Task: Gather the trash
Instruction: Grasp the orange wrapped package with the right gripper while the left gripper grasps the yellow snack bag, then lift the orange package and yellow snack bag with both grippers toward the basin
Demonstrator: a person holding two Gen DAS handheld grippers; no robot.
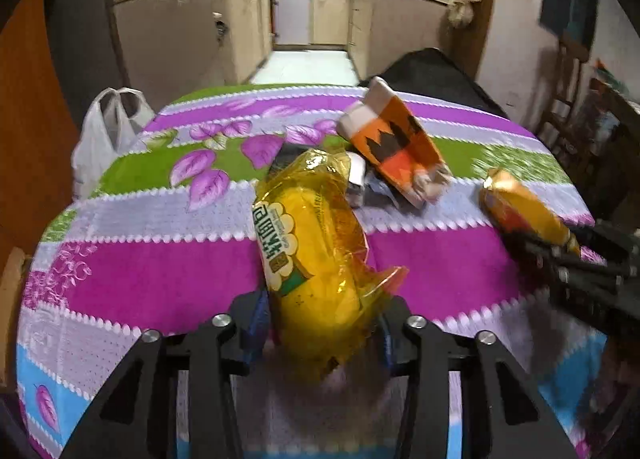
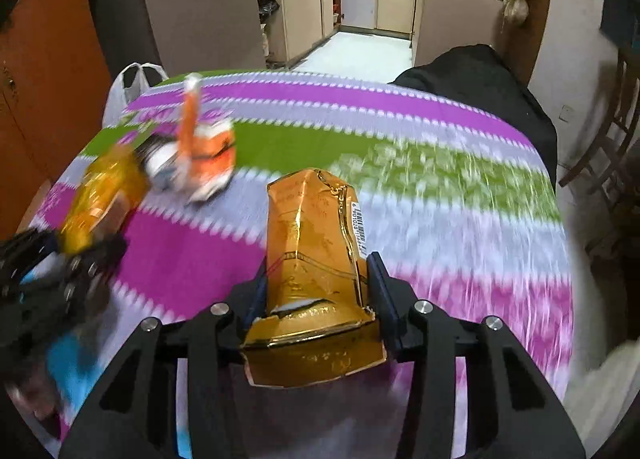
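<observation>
My left gripper [image 1: 320,319] is shut on a yellow clear plastic wrapper [image 1: 316,243] and holds it over the striped tablecloth [image 1: 160,267]. My right gripper [image 2: 318,287] is shut on a crumpled gold packet [image 2: 316,259], also above the cloth. The gold packet shows in the left wrist view [image 1: 520,207] in the right gripper at the right edge. The yellow wrapper shows in the right wrist view [image 2: 104,195] at the left. An orange, white and black carton [image 1: 396,147] lies on crumpled white trash [image 1: 356,175] mid-table; it shows blurred in the right wrist view [image 2: 200,155].
A white plastic bag [image 1: 104,131] hangs off the table's far left edge, also in the right wrist view [image 2: 128,87]. A black cloth-covered object [image 2: 480,75] stands beyond the far right corner. Wooden chairs [image 2: 612,147] stand at the right. Kitchen cabinets [image 1: 320,19] lie beyond.
</observation>
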